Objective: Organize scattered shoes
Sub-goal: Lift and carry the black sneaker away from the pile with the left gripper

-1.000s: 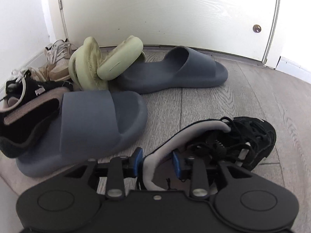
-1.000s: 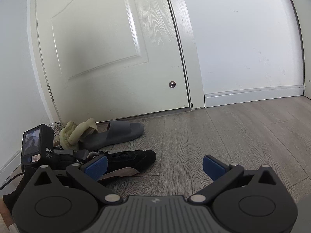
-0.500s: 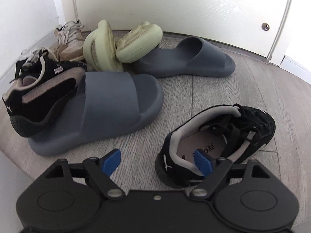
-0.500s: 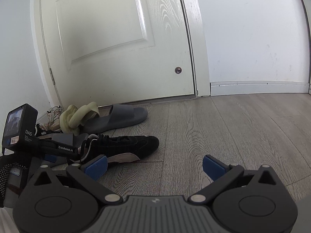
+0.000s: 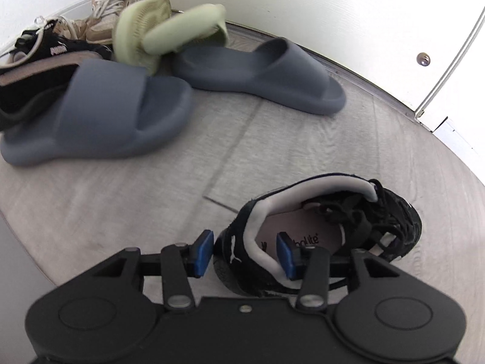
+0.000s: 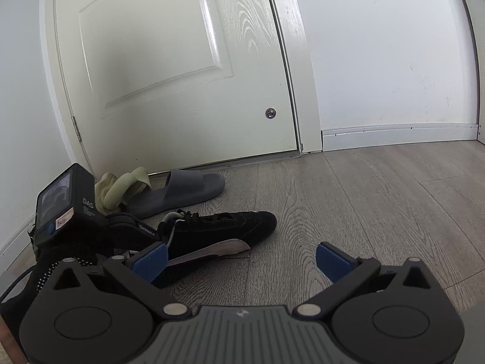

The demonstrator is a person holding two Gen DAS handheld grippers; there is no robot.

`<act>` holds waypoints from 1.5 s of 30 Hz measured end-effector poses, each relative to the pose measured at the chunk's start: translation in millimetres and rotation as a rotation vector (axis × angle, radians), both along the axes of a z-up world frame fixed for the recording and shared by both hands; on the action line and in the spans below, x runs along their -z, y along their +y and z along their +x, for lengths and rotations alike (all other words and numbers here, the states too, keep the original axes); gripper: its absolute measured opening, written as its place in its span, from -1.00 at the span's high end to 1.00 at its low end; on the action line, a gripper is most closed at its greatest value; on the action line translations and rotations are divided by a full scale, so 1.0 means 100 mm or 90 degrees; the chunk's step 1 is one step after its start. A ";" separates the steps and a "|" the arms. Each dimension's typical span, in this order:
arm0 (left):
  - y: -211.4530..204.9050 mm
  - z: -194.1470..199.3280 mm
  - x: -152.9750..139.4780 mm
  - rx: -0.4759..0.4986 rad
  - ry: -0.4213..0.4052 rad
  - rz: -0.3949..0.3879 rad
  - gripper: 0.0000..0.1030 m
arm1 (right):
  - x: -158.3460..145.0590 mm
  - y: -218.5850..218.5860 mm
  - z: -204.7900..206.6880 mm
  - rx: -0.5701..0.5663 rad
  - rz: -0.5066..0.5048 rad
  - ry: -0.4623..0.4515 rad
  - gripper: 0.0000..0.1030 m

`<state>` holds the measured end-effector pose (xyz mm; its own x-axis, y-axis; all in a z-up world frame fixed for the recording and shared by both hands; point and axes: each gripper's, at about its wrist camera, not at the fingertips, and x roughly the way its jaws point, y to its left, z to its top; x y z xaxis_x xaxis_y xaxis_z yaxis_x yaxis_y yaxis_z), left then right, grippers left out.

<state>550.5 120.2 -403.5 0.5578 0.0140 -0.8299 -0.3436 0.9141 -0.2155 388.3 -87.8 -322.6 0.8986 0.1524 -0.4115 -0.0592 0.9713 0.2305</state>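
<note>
The left tool (image 5: 244,253) points down at the heel of a black sneaker (image 5: 327,233) that lies alone on the grey wood floor (image 5: 272,139), out from the door (image 5: 303,6). Its jaws are closing, with the heel collar between them: one blue pad sits just outside the back of the heel, the other inside the shoe against the pale lining. Whether the pads already press cannot be told; a thin gap seems to show at the outer one.

The right tool (image 6: 241,257) hovers low over bare floor with its jaws spread wide and nothing between them. In its view the black sneaker lies on its side, toe toward the open floor.

The other shoes cluster at the floor's corner by the door's hinge side: two grey slides (image 5: 100,109), two pale green slides (image 5: 145,30) tipped on each other, a beige sneaker (image 5: 106,15), and a second black sneaker (image 5: 39,69).

Readable writing: "PUMA" on that second black sneaker's side, a partly hidden "…olite" on the near sneaker's insole, and "DAS" on the left tool's camera (image 6: 65,203).
</note>
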 end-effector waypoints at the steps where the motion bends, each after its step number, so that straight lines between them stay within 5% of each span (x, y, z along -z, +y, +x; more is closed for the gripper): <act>1: -0.06 0.04 0.00 0.018 0.002 -0.007 0.04 | 0.00 -0.02 0.00 0.008 -0.002 -0.001 -1.00; 4: -0.16 0.12 -0.02 0.090 0.018 -0.027 -0.02 | -0.01 -0.12 0.01 0.034 0.005 -0.002 -1.00; 6: -0.10 -0.01 -0.10 0.169 -0.019 -0.033 -0.08 | -0.01 -0.17 0.02 0.040 0.026 0.000 -1.00; 9: 0.16 -0.28 -0.24 0.221 -0.068 -0.020 -0.44 | -0.01 -0.24 0.03 0.051 0.058 0.002 -1.00; 18: 2.27 -0.86 -1.02 0.015 -0.165 0.102 -0.55 | -0.01 -0.06 0.02 0.009 0.027 -0.008 -1.00; 22: 3.05 -0.92 -1.23 -0.071 -0.186 0.106 -0.55 | 0.03 0.04 0.05 -0.006 0.012 -0.001 -1.00; 25: 3.40 -0.72 -1.07 -0.066 -0.138 0.082 -0.54 | 0.07 0.08 0.06 -0.010 0.002 0.012 -1.00; 29: 3.55 -0.42 -0.73 -0.047 -0.064 0.040 -0.26 | 0.14 0.16 0.11 -0.017 -0.008 0.032 -1.00; 34: 3.71 -0.17 -0.56 -0.072 -0.041 0.003 -0.02 | 0.19 0.28 0.12 -0.023 -0.035 0.043 -1.00; 38: 3.57 -0.01 -0.44 -0.054 -0.026 0.034 0.43 | 0.26 0.37 0.13 -0.037 -0.059 0.052 -1.00; 39: 3.50 -0.01 -0.48 -0.076 -0.026 0.075 0.72 | 0.27 0.39 0.14 -0.040 -0.066 0.054 -1.00; 45: 2.99 -0.31 -0.85 -0.027 -0.115 0.191 0.70 | 0.25 0.44 0.12 -0.048 -0.071 0.042 -0.99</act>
<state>519.4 419.2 -318.0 0.6887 0.2691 -0.6733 -0.3637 0.9315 0.0003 399.8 -43.4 -347.4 0.8569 0.1681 -0.4872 -0.1207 0.9845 0.1273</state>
